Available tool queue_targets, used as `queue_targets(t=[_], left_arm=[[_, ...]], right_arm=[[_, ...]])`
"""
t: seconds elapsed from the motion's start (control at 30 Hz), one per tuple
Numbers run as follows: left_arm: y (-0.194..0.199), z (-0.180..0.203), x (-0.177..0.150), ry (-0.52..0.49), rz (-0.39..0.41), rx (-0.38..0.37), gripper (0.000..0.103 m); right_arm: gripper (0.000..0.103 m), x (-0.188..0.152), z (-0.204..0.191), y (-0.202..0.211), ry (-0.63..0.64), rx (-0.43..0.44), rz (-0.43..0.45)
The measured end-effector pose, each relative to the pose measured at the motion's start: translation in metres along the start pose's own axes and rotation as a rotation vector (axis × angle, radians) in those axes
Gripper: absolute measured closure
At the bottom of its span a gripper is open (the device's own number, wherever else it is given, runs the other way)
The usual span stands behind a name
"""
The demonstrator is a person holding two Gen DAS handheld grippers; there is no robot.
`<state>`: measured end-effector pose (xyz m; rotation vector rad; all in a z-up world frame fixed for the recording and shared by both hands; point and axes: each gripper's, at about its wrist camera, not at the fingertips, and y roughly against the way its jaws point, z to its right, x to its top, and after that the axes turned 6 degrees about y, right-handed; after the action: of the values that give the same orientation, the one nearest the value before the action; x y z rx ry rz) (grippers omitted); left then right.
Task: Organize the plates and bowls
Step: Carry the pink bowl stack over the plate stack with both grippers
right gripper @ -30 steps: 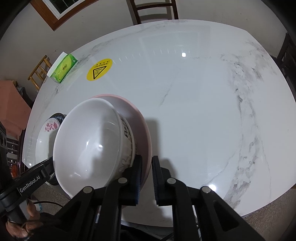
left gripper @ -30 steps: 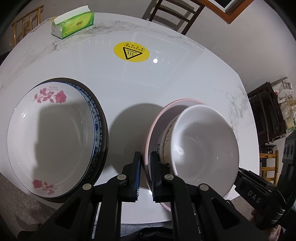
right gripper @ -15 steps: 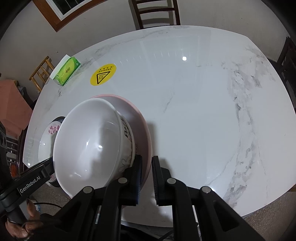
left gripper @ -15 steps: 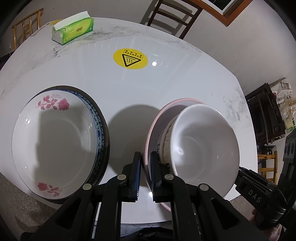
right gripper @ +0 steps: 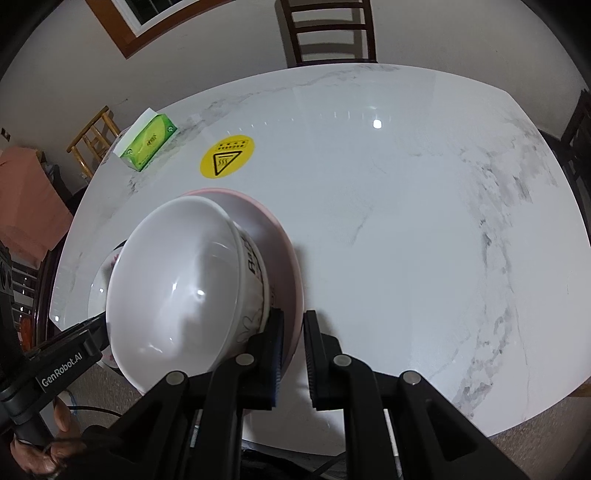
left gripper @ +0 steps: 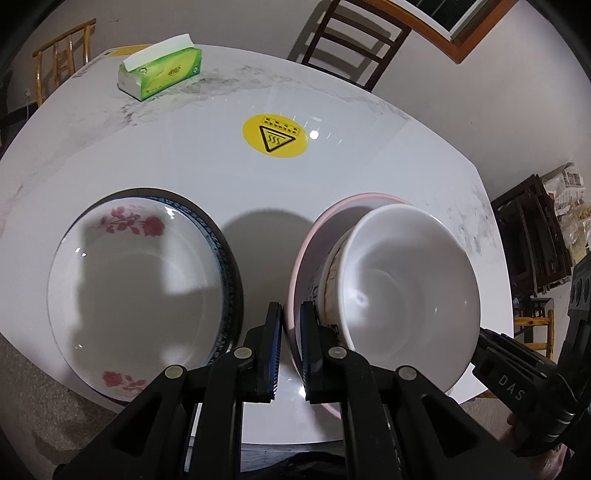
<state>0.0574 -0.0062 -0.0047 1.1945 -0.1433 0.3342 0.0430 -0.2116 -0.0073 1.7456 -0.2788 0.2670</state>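
A pink plate (left gripper: 314, 236) carries a white bowl (left gripper: 406, 288) with dark lettering on its side. My left gripper (left gripper: 290, 332) is shut on the plate's left rim. My right gripper (right gripper: 293, 343) is shut on the plate's right rim (right gripper: 291, 266); the bowl (right gripper: 177, 280) sits left of its fingers. Both hold the plate above the table. To the left, a white bowl with red roses (left gripper: 129, 280) sits in a blue-patterned plate (left gripper: 227, 258) on the table near its front edge.
The white marble table (right gripper: 406, 206) has a yellow hot-surface sticker (left gripper: 275, 134) and a green tissue box (left gripper: 160, 72) at the back. Dark chairs (right gripper: 328, 29) stand behind the table. A wooden chair (right gripper: 92, 136) stands at the left.
Both grippers have risen and drawn back with the pink plate and bowl; the table looks farther away. The rose bowl stack has not moved.
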Motion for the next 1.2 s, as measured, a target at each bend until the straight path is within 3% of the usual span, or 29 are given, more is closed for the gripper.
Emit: queue_targets(t=[1.2], left_arm=[[0.06, -0.1, 0.03, 0.134, 0.092, 0.067, 0.097]], right_arm=[[0.092, 0.039, -0.115, -0.003, 0.181, 0.077, -0.006]])
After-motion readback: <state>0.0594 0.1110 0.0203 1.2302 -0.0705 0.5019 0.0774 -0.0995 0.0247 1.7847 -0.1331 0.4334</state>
